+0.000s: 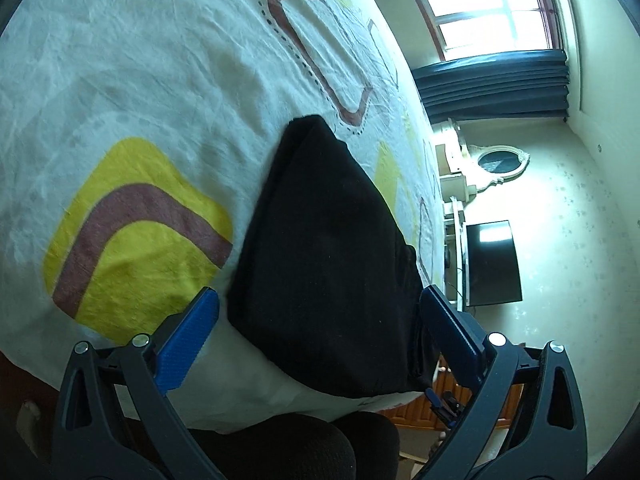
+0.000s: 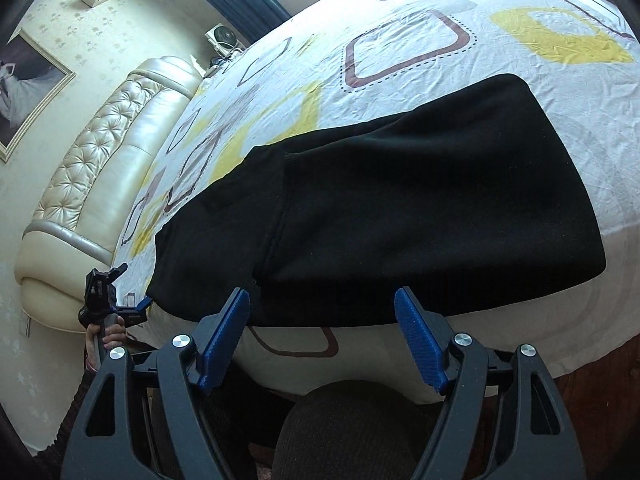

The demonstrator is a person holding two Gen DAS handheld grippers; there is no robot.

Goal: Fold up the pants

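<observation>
Your left claw [image 1: 320, 312] stood released, its blue fingers [image 1: 188, 344] spread to either side of the near end of the black pants [image 1: 324, 240], with no pad pressing on the cloth. Your right claw [image 2: 322, 312] was likewise released, jaws wide and holding nothing, poised just short of the near edge of the pants [image 2: 400, 208]. The pants lay folded into a flat, dark bundle near the edge of the bed, on a white bedsheet [image 2: 400, 12] printed with yellow and brown rounded squares. In the right wrist view, the left claw [image 2: 138, 308] appeared at the bundle's left end, held in your hand [image 2: 110, 334]. A padded cream headboard [image 2: 100, 152] closed the far end of the bed. In the left wrist view, a window [image 1: 492, 4] with dark curtains [image 1: 492, 84] and a dark screen [image 1: 494, 264] stood beyond the bed.
</observation>
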